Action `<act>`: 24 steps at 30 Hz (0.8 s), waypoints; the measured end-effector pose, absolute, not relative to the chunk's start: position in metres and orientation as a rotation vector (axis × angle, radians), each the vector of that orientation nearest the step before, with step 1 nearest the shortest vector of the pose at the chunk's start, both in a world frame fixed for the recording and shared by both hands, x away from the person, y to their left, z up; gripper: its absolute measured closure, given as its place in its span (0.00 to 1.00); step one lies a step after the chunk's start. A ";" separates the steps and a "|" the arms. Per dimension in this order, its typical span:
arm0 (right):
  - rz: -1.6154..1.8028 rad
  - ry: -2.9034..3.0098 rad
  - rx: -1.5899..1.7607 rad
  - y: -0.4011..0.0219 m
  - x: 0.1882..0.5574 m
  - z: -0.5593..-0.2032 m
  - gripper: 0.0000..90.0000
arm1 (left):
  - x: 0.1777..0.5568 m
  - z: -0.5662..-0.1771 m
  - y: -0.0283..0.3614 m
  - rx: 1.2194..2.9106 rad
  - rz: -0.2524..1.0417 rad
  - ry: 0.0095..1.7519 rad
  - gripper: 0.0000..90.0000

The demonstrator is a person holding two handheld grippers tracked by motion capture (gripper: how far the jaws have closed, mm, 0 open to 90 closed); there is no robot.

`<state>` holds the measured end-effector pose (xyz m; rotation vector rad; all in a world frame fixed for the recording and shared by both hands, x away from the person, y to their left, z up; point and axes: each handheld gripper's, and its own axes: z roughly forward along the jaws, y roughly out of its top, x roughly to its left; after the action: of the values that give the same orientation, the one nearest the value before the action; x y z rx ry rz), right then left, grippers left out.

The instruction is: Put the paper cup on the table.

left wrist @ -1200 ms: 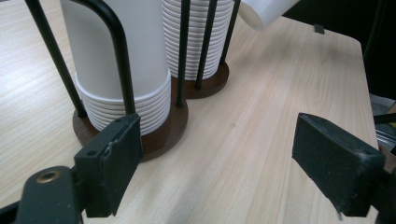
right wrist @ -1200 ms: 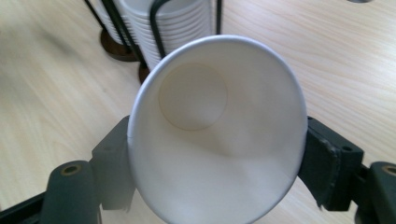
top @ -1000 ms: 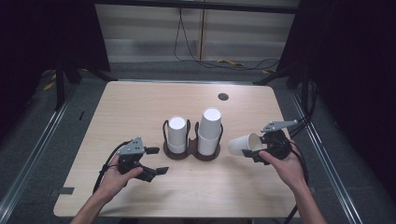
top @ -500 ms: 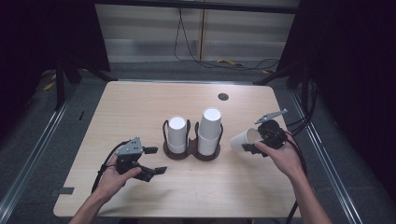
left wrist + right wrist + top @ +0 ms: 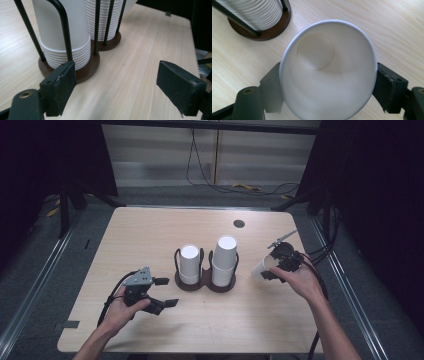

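Since the earlier frames, the right gripper (image 5: 272, 269) has tilted its white paper cup (image 5: 262, 268) from lying sideways to pointing down toward the table (image 5: 150, 235), while the left gripper (image 5: 159, 292) has kept its place. Clamped across the cup's wall just below the rim, the right jaws squeeze it into an oval, its open mouth facing back at the gripper's camera and its base pointing away toward the dark round cup holder (image 5: 265, 31) ahead. Jaws wide apart and empty, the left gripper rests low over the tabletop, with the two stacks of cups (image 5: 65, 35) standing in the holder just ahead of its nearer jaw.
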<state>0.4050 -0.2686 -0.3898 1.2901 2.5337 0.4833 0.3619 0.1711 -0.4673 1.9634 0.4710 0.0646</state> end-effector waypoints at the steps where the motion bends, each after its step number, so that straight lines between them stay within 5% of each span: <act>1: 0.481 2.540 1.288 -0.268 0.408 -0.390 0.25 | 0.362 -0.467 0.172 1.959 0.072 0.481 0.18; 24: 0.158 2.630 1.314 -0.251 0.438 -0.404 0.24 | 0.364 -0.468 0.175 1.962 0.075 0.483 0.18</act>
<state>0.4381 -0.2509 -0.4043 1.3141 2.6303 0.1578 0.3635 0.1748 -0.4678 1.9621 0.4827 0.0751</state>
